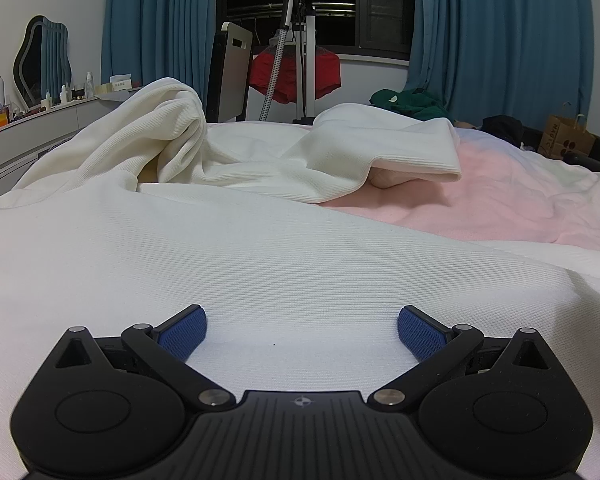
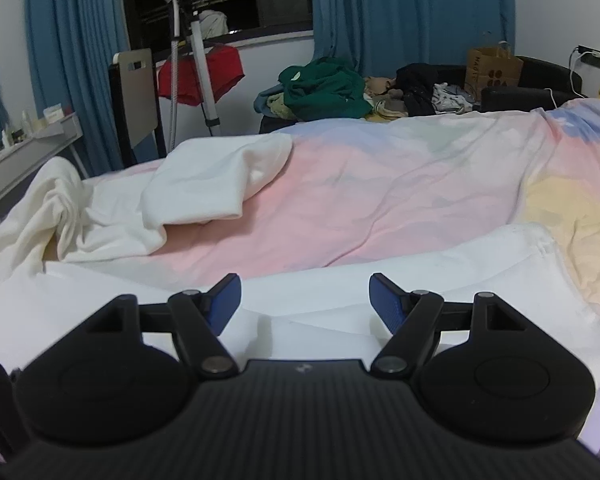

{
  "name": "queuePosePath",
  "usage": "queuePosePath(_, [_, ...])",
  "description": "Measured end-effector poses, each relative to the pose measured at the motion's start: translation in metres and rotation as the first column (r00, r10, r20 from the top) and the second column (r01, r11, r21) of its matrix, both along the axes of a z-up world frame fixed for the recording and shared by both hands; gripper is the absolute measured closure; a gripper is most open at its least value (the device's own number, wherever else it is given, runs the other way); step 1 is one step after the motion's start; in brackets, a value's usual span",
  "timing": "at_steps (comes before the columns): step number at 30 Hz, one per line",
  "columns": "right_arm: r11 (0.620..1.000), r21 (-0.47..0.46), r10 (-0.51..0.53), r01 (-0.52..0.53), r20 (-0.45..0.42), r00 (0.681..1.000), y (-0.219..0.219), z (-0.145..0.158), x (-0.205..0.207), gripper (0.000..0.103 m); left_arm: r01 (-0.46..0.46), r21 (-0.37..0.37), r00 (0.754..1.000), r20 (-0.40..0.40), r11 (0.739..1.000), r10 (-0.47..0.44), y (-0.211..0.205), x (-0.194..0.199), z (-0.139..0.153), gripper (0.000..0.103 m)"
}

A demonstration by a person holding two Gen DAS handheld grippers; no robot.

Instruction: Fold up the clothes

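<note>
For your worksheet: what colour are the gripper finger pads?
Blue, textured pads; clearest in the left wrist view.

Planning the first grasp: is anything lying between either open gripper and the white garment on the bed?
Nothing visible does. The left gripper is open low over the white garment, only bare fabric between its fingers. The right gripper is open over the garment's near edge. The green clothes pile lies far behind.
</note>
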State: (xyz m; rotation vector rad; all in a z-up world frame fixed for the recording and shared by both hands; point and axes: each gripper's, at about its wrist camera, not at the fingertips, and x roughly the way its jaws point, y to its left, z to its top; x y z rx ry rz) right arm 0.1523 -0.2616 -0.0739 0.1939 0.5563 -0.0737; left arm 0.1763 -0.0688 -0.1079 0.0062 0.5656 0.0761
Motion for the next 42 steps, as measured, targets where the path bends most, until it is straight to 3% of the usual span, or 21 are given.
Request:
queuePosePath(11, [0.976,0.212,-0.045,0.043,0.003,0.999,-0.003,-0.003,-0.024,0.030,0.000,-0.006,1.000,0.001,1.000,0.000,0.000,0.000,0.000,0.000])
queuePosePath(16, [0.986,0.165,-0.013,0.005,0.047,0.999,0.010,0.001,-0.027,0.030,-0.005,-0.007,1.000,0.012,1.000,0.005,-0.001,-0.001,-0.001,0.000])
queuePosePath(26, [0.981,0.192,-0.002,-0.012,0.074,0.997,0.007,-0.002,-0.019,0.030,-0.001,-0.001,1.000,0.002,1.000,0.001,-0.001,-0.002,0.001,0.000])
queuePosePath(29, [0.978,0.208,0.006,-0.022,0.080,0.997,0.006,-0.002,-0.018,0.030,0.072,-0.006,0.997,-0.024,0.997,-0.072,0.006,-0.007,0.008,0.000])
queuePosePath(32, [0.972,0.232,0.007,-0.029,0.095,0.995,0.005,-0.002,-0.019,0.030,0.149,-0.033,0.988,-0.037,0.988,-0.150,0.019,-0.015,0.023,0.000])
queuePosePath(35, [0.970,0.240,0.012,-0.036,0.101,0.995,0.006,-0.003,-0.020,0.030,0.130,-0.023,0.991,0.002,0.991,-0.130,0.041,-0.030,0.048,0.000])
queuePosePath(40, [0.966,0.252,0.035,-0.059,0.098,0.995,0.009,-0.007,-0.017,0.030,0.105,0.130,0.992,0.062,0.986,-0.113,0.073,-0.049,0.091,0.000])
queuePosePath(42, [0.952,0.296,0.060,-0.084,0.088,0.994,0.008,-0.011,-0.014,0.030,0.112,0.155,0.989,0.075,0.982,-0.124,0.084,-0.055,0.102,0.000])
